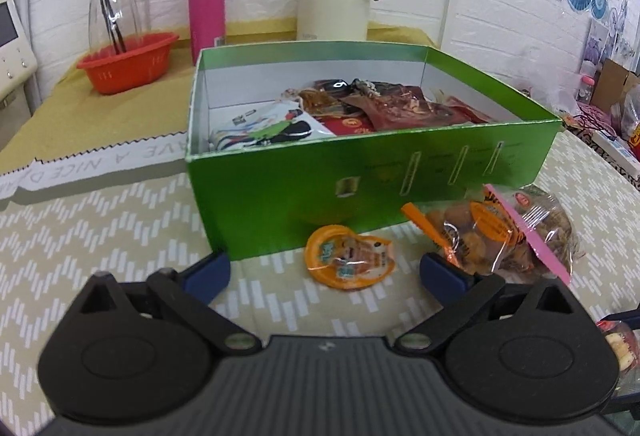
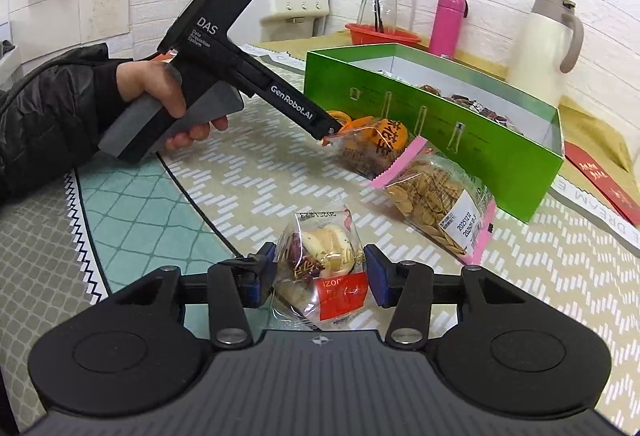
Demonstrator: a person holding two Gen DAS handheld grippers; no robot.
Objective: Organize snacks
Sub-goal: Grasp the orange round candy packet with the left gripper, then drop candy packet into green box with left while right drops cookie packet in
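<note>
Patterned cloth covers the bench (image 2: 540,276); the right gripper (image 2: 320,272) has its jaws around a snack pack (image 2: 320,276). Two bags (image 2: 436,192) lie against the green box (image 1: 360,172). Left gripper (image 1: 324,272) jaws spread before an orange packet (image 1: 348,256).

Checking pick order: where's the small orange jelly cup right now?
In the left wrist view the orange jelly cup lies on the tablecloth between the open left claw fingers, just before the green box, left of the orange-labelled snack bag.
</note>
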